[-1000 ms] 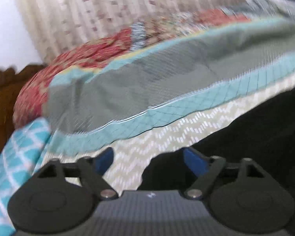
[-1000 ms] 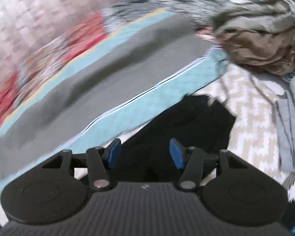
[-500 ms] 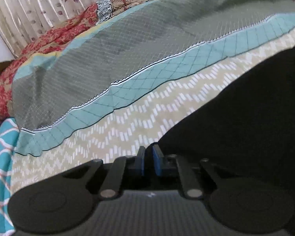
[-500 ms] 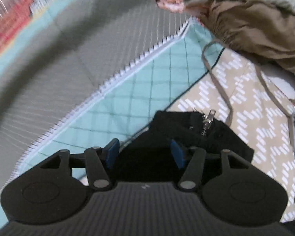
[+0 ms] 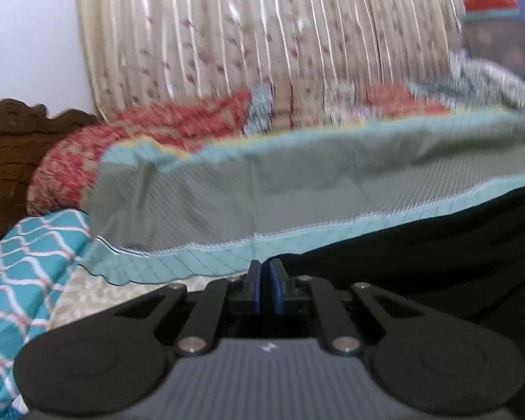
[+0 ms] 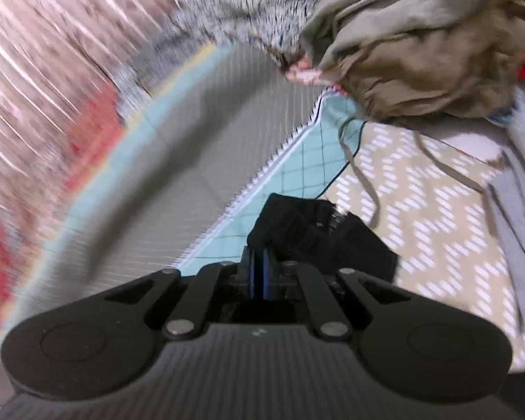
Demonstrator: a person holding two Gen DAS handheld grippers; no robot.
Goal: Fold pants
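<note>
Now my left gripper (image 5: 265, 271) has its blue pads pressed together, and the edge of the black pants (image 5: 437, 262) meets their tips, so they seem pinched on the cloth, though blur hides the very contact; the pants spread away to the right of those fingers. My right gripper (image 6: 259, 259) is closed as well, clamped on a bunched corner of the pants (image 6: 315, 234), which rises just ahead and right of the fingertips. Under both lies a beige zigzag sheet (image 6: 420, 210). Beyond the fingers runs a grey blanket (image 5: 262, 189) with teal borders. Farther on the left side sit a red patterned quilt (image 5: 164, 126) and a pleated curtain (image 5: 262, 28). Far right of my right fingers is a heap of brown clothes (image 6: 420, 45).
</note>
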